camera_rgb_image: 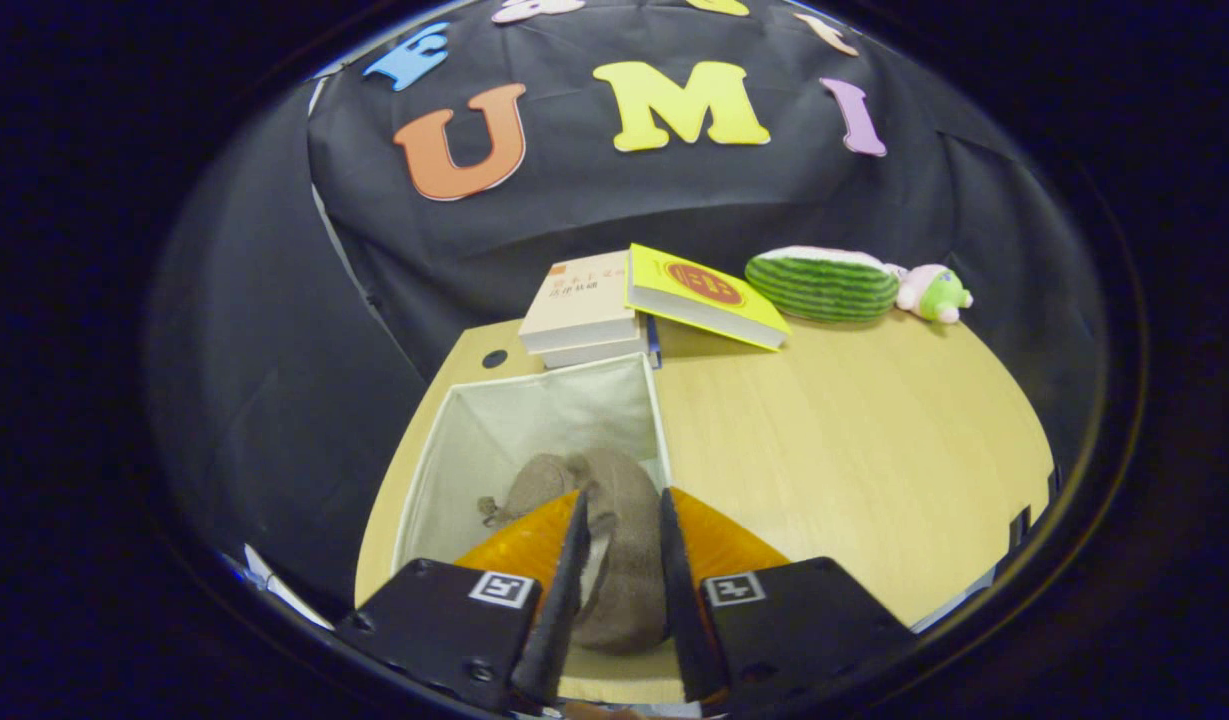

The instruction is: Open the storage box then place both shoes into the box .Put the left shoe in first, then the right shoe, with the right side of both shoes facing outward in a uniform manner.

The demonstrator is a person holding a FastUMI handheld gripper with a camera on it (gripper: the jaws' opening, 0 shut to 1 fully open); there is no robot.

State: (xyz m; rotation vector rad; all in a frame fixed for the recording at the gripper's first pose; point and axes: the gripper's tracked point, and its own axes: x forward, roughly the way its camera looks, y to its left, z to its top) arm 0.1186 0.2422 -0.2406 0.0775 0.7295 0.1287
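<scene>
An open white fabric storage box (534,425) stands on the wooden table (854,450), just ahead of my fingers. My gripper (622,497) is shut on a brown suede shoe (626,580), which hangs between the fingers over the box's near right part. To its left, a second brown shoe (530,488) with a lace showing lies on the box's floor, partly hidden by my left finger. Which shoe is the left one I cannot tell.
Beyond the box lies a stack of books (584,310) with a yellow book (704,295) leaning on it. A watermelon plush (824,285) and a small pink-and-green plush (936,292) sit at the table's far right. Bare tabletop spreads right of the box.
</scene>
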